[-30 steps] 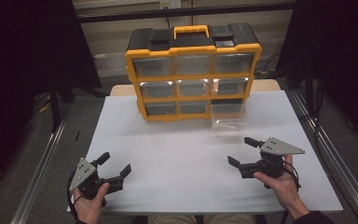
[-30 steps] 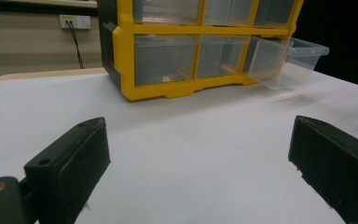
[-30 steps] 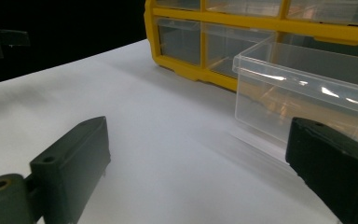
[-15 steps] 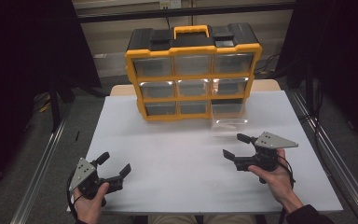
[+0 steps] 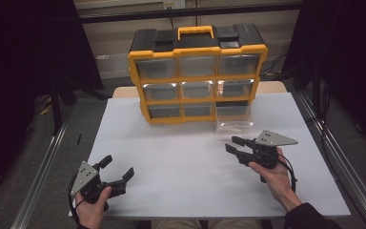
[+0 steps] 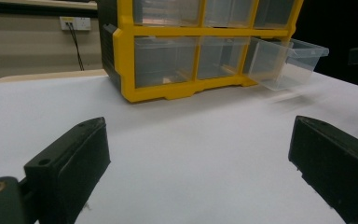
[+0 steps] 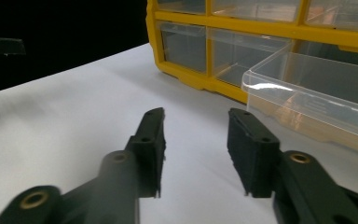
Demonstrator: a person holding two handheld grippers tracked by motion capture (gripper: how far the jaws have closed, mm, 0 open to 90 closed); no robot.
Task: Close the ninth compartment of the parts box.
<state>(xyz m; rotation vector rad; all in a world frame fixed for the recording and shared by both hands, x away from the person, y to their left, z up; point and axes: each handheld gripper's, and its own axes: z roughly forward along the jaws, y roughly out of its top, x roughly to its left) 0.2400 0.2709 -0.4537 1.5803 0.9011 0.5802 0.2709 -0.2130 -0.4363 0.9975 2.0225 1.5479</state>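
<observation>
A yellow and black organizer with clear drawers stands at the back of the white table. Its bottom right drawer is pulled out over the table. My right gripper hovers just in front of that drawer, jaws a little apart and holding nothing. In the right gripper view the drawer lies close ahead and to the right of the open gripper; something small and pale shows through its clear wall. My left gripper rests near the front left, jaws wide open. In the left gripper view the gripper faces the organizer and drawer.
Metal rails run along both sides of the table. The table's bare white surface spreads between the two grippers. A wall socket with cables sits behind the table on the left.
My right gripper has moved left and a little forward, closer to the pulled-out drawer. The left gripper has stayed put.
</observation>
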